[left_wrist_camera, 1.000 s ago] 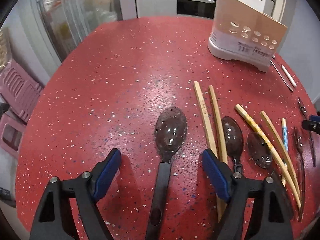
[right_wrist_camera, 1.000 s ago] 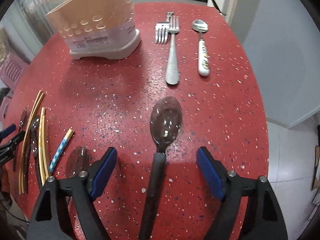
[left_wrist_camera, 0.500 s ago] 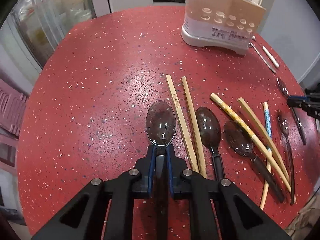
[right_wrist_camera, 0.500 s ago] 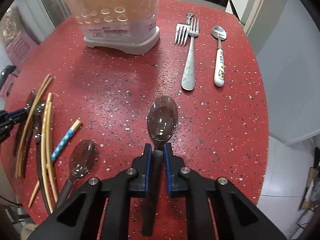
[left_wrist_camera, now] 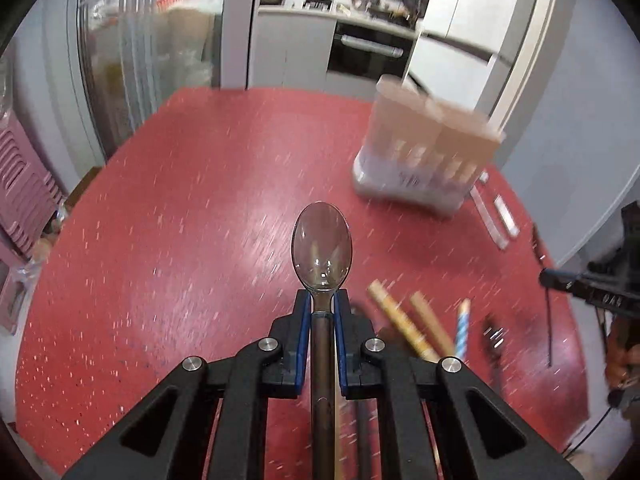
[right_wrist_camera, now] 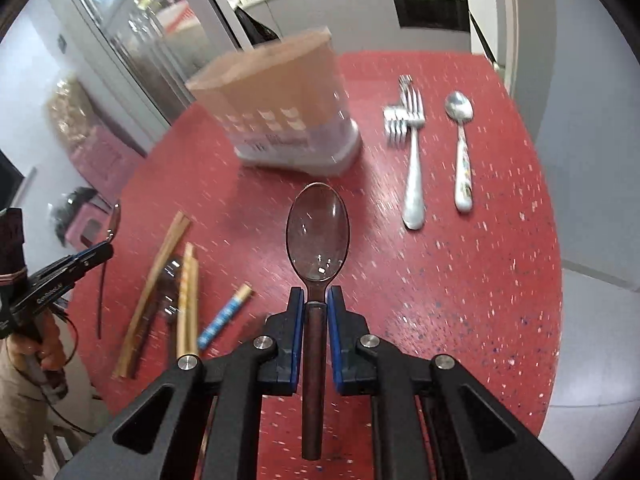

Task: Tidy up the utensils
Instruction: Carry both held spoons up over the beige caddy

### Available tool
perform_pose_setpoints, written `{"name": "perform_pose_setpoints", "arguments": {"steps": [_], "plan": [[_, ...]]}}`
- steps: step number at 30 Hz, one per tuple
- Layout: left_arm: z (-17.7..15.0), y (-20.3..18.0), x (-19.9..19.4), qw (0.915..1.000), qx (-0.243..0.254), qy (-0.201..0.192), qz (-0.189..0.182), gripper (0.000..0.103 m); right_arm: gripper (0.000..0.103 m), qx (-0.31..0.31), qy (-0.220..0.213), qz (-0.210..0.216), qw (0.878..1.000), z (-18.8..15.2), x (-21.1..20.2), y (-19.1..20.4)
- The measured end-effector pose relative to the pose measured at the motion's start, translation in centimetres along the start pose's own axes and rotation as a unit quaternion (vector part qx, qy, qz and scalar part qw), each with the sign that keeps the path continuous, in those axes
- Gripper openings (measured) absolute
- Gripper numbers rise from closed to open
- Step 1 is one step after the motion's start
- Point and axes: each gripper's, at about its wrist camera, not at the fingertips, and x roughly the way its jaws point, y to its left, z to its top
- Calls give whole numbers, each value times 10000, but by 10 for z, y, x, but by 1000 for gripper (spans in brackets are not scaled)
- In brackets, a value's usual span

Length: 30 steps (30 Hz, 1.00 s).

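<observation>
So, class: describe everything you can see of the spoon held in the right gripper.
The spoon has a clear, smoky, plastic-looking oval bowl and a dark brown straight handle. The right gripper is shut on its neck, blue pads on either side just below the bowl. It points forward, bowl up, lifted clear of the red speckled table, touching nothing else.

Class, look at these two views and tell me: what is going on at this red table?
A person is sorting utensils with a handheld gripper in each hand. The left gripper is shut on the neck of a translucent dark-handled spoon, held above the red table. The right gripper is shut on a matching spoon the same way. The beige utensil holder stands ahead. Chopsticks, forks and a metal spoon with a patterned handle lie on the table.
</observation>
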Motion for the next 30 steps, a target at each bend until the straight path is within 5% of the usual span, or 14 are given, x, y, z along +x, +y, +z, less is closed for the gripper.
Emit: {"name": "perform_pose_setpoints", "arguments": {"steps": [10,22,30], "plan": [[86,-35,-23,9957,48,-873,-298,36,13,-142,-863,271,9958,59,-48,24],[201,-62,6,9807,-128,-1933,-249,36,13,-201,-1821,231,9828,163,-55,38],[223,-65,51,9742,-442,-2205,-199,36,13,-272,-2308,142,9725,207,-26,38]]}}
